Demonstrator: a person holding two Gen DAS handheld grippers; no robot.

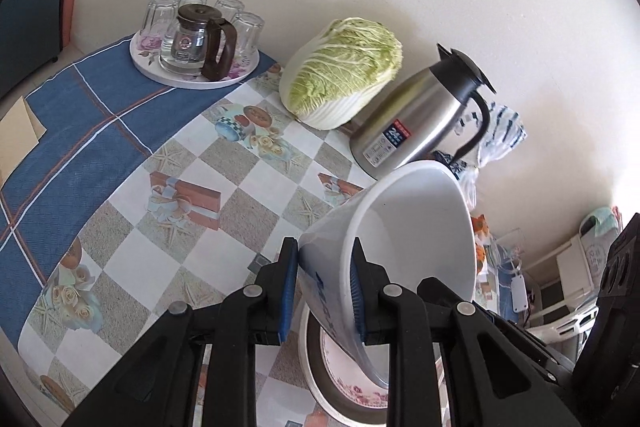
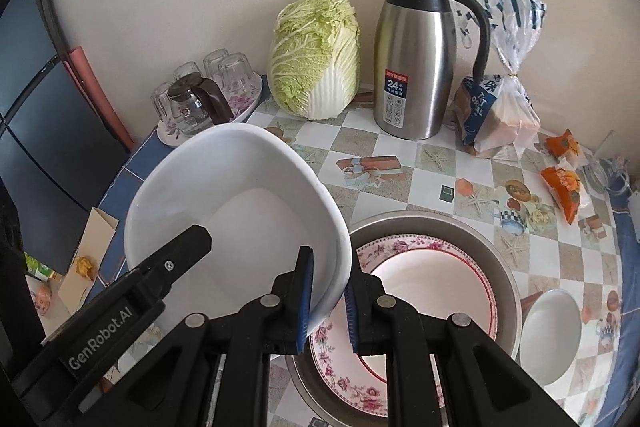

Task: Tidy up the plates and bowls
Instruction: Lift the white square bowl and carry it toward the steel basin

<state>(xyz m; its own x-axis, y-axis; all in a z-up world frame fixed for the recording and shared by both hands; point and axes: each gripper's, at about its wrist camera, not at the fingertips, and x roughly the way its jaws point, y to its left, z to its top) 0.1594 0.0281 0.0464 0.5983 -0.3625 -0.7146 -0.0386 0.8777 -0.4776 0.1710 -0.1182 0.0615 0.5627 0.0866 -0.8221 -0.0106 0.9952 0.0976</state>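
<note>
Above the floral plate [image 2: 424, 291], both grippers (left [image 1: 325, 291], right [image 2: 328, 301]) pinch the white bowl [image 2: 236, 211].

Black plastic fingers [image 2: 302, 303] with ribbed blue pads, silver pivot pins.

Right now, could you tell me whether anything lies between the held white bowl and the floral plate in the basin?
Nothing visible does. The white bowl, gripped at its rim by the left gripper and right gripper, hangs tilted over the floral plate, whose visible face is bare. The small bowl sits outside the metal basin.
</note>
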